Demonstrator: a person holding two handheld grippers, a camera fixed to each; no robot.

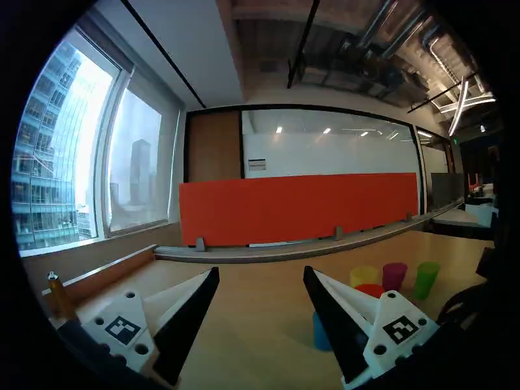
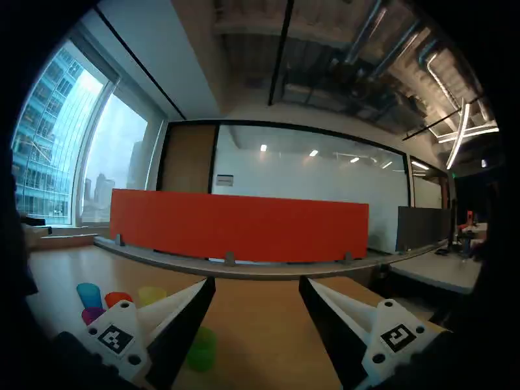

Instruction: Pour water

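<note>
Wooden surface (image 1: 260,325) runs ahead of both tools to a grey rail (image 1: 292,250) carrying an orange partition (image 1: 299,208), which closes the far edge.

Left hand-held gripper (image 1: 260,272): released, fingers spread wide, nothing between them. Bare surface lies in the gap and on to the rail.
- The blue cup (image 1: 320,333) stands low at the inner edge of this gripper's right finger, partly hidden behind it; contact cannot be judged.
- Beyond that finger, to the right, the red cup (image 1: 370,290) stands nearest. The yellow cup (image 1: 363,275), purple cup (image 1: 394,275) and green cup (image 1: 426,278) stand in a row behind it.
- All five are upright. Contents cannot be seen.
- Left boundary: a raised wooden ledge (image 1: 110,270) below the window (image 1: 58,162). A slim amber object (image 1: 60,296) stands upright near it; its kind cannot be determined.

Right hand-held gripper (image 2: 257,281): also released, fingers apart and holding nothing, with open surface between them up to the partition.
- In the right gripper view the green cup (image 2: 203,348) sits low, just beside the inner edge of the left finger.
- The blue cup (image 2: 89,294), red cup (image 2: 117,298), yellow cup (image 2: 151,295) and purple cup (image 2: 91,315) cluster farther left, past that finger.
- To the right, the surface ends short of a neighbouring desk (image 2: 429,266).
</note>
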